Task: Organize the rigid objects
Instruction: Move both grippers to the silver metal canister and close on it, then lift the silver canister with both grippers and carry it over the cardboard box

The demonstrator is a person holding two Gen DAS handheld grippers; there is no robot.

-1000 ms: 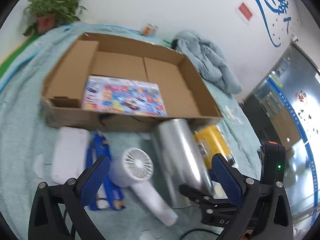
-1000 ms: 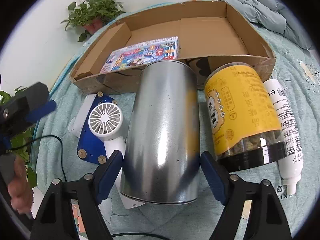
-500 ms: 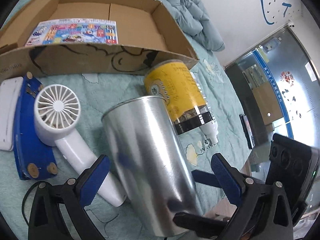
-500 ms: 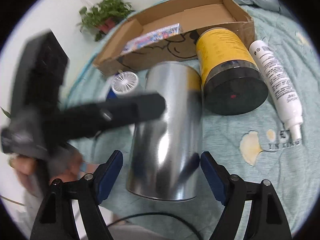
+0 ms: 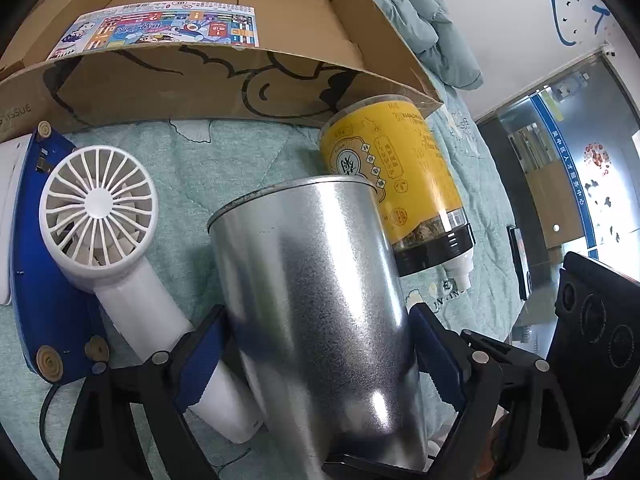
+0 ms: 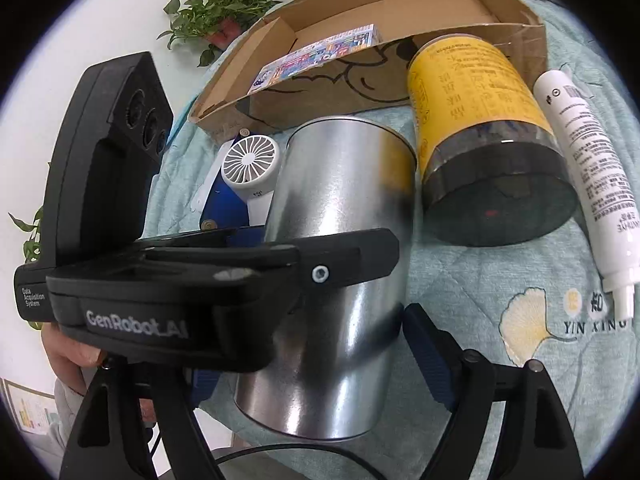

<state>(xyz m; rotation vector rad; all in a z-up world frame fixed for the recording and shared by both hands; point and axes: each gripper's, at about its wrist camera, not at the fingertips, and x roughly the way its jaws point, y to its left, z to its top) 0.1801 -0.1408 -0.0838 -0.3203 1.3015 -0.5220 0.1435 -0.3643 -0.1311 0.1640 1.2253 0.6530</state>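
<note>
A silver metal can [image 5: 320,304] [image 6: 340,248] lies on the teal quilt. Both grippers straddle it. My left gripper [image 5: 316,344] has its blue pads against the can's two sides. My right gripper [image 6: 308,356] also has its pads at the can's sides near its base; its left pad is partly hidden behind the left gripper's black body [image 6: 168,272]. A yellow jar with a black lid [image 5: 404,192] [image 6: 488,140] lies to the can's right. The open cardboard box [image 5: 224,80] [image 6: 504,4] holds a colourful flat book [image 5: 160,26].
A white handheld fan [image 5: 104,224] [image 6: 252,164] lies on a blue flat object [image 5: 36,296] left of the can. A white tube [image 6: 588,176] lies right of the jar. A bundled blue-grey quilt [image 5: 424,24] and a potted plant [image 6: 220,16] are behind the box.
My left gripper swung from facing the box to down over the can and closed in onto its sides. My right gripper stayed around the can, tilting lower toward its base.
</note>
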